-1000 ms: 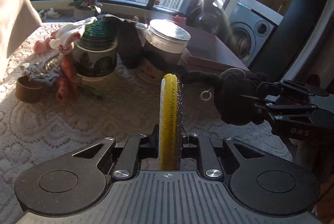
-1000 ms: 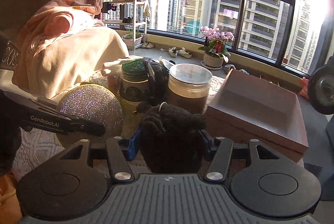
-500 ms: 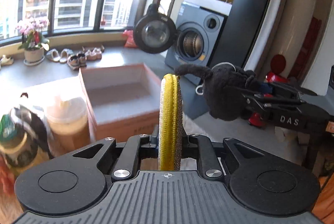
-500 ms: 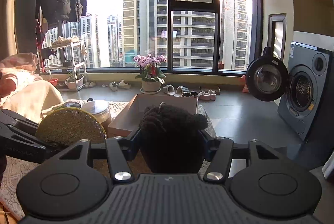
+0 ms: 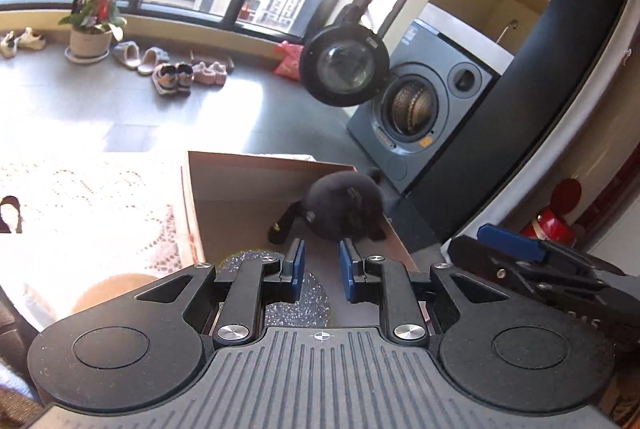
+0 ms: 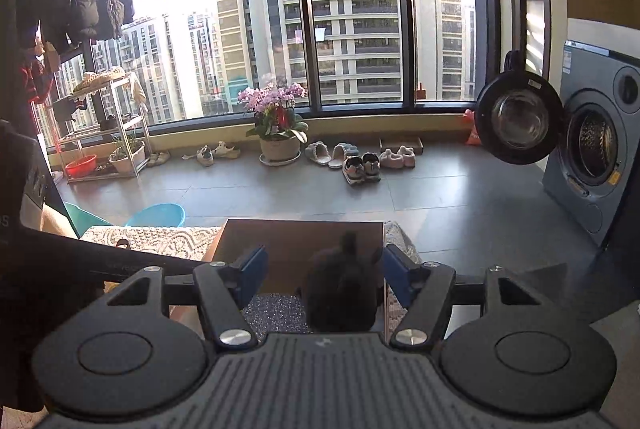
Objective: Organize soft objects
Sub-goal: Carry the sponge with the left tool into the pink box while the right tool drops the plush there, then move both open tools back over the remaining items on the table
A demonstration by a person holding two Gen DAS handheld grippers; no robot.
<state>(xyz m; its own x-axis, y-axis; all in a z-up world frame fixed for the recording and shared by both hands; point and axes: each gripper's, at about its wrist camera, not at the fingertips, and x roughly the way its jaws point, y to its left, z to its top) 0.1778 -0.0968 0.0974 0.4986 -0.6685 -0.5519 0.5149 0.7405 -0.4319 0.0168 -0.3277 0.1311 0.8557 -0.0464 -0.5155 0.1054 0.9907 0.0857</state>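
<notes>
With both my left gripper (image 5: 319, 261) and right gripper (image 6: 324, 275) spread and empty over the box (image 5: 240, 189) holding the black plush (image 5: 340, 207) and glittery pad (image 5: 298, 293), I risk snagging the plush on withdrawal.

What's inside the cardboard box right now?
The black plush toy and the glittery round pad lie in the cardboard box. The left gripper hides the box's near end.

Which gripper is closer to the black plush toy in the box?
Right. The right gripper hangs open just above the black plush, its fingers straddling it. The left gripper is open too, beside it over the glitter disc.
</notes>
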